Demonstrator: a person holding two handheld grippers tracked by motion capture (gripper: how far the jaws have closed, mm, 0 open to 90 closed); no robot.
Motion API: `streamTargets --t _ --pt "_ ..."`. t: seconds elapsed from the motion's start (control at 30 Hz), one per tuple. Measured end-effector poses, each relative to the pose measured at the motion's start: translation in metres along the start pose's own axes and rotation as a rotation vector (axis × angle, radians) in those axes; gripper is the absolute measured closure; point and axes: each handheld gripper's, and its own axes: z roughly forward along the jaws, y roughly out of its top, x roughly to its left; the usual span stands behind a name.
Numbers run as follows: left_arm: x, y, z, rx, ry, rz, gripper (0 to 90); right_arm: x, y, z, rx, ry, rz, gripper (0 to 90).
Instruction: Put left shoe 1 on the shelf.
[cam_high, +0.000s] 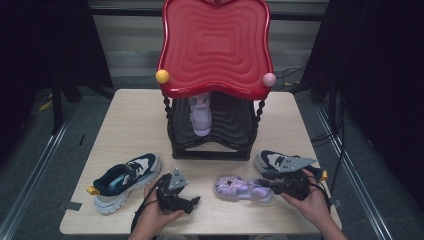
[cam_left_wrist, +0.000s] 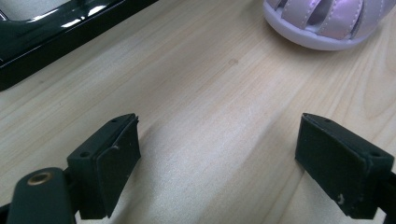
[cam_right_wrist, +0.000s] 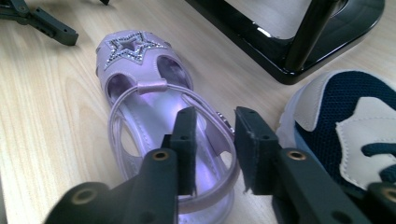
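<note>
A lilac sandal (cam_high: 240, 189) with a glittery star on its toe (cam_right_wrist: 133, 46) lies on the wooden table (cam_high: 130, 120) at front right, its toe pointing left. My right gripper (cam_high: 272, 186) is at the heel end. In the right gripper view its jaws (cam_right_wrist: 215, 116) straddle the sandal's side strap, one inside the shoe and one outside, with a little room still showing at the pads. My left gripper (cam_high: 195, 200) rests at front centre, open over bare wood (cam_left_wrist: 219, 120), and the sandal's toe (cam_left_wrist: 322, 23) lies just ahead of it.
A shoe rack with a red wavy top (cam_high: 215, 45) and a black base (cam_high: 210, 150) stands at the middle back, with a matching lilac sandal (cam_high: 201, 115) on its lower shelf. One navy-and-white sneaker (cam_high: 125, 180) lies front left. Another (cam_right_wrist: 345, 126) lies right beside the sandal.
</note>
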Motion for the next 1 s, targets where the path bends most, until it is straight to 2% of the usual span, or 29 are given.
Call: streamTargets --t 0.13,0.3,0.37,0.57,0.67,0.8,0.9,1.0 --pt "0.000 0.000 0.000 0.000 0.001 0.000 13.2 0.002 -0.001 -0.003 -0.001 -0.007 -0.003 75.5" --pt "0.000 0.000 0.000 0.000 0.000 -0.001 13.3 0.003 -0.006 -0.007 -0.003 0.009 0.011 80.8" --pt "0.000 0.000 0.000 0.000 0.001 0.000 13.3 0.003 -0.007 -0.009 -0.011 0.007 0.014 77.6" --pt "0.000 0.000 0.000 -0.001 0.000 0.000 13.3 0.003 -0.008 -0.005 -0.014 -0.009 0.020 59.4" --pt "0.000 0.000 0.000 -0.001 0.000 -0.001 13.3 0.003 -0.006 0.000 -0.016 -0.019 0.014 56.7" --pt "0.000 0.000 0.000 0.000 0.000 0.000 13.3 -0.002 -0.004 0.004 -0.024 -0.024 0.025 57.5" --pt "0.000 0.000 0.000 0.000 -0.001 0.000 13.3 -0.003 -0.003 0.009 -0.007 -0.015 0.017 57.0" --pt "0.000 0.000 0.000 0.000 -0.001 0.000 13.3 0.000 -0.002 0.011 0.009 -0.054 -0.011 63.1"
